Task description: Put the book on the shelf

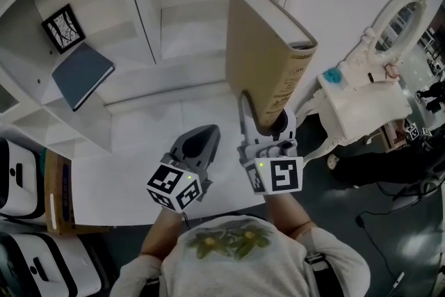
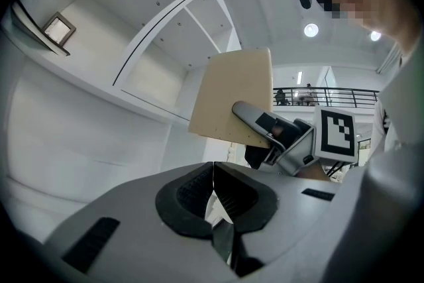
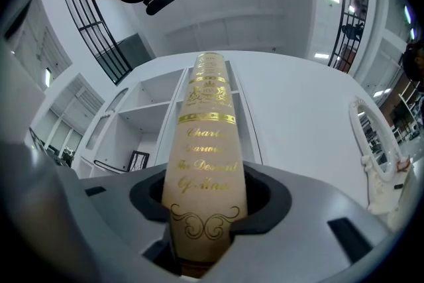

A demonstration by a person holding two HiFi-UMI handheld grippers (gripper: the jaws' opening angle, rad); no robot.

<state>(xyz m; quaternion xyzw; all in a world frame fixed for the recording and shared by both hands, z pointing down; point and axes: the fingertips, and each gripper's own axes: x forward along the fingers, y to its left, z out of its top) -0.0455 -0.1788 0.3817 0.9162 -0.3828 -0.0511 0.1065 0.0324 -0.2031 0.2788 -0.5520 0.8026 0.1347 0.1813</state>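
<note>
A thick tan book (image 1: 268, 52) with gold lettering on its spine (image 3: 204, 162) stands upright in the air in front of the white shelf unit (image 1: 160, 17). My right gripper (image 1: 268, 127) is shut on the book's lower end. In the left gripper view the book (image 2: 233, 103) shows as a tan cover with the right gripper's finger across it. My left gripper (image 1: 197, 144) hangs to the left of the book, shut with nothing between its pads (image 2: 213, 195).
A dark blue book (image 1: 82, 74) lies flat on a shelf at the left, behind it a small framed picture (image 1: 63, 28). A white ornate mirror stand (image 1: 379, 73) is at the right. A white table (image 1: 139, 170) lies below the grippers.
</note>
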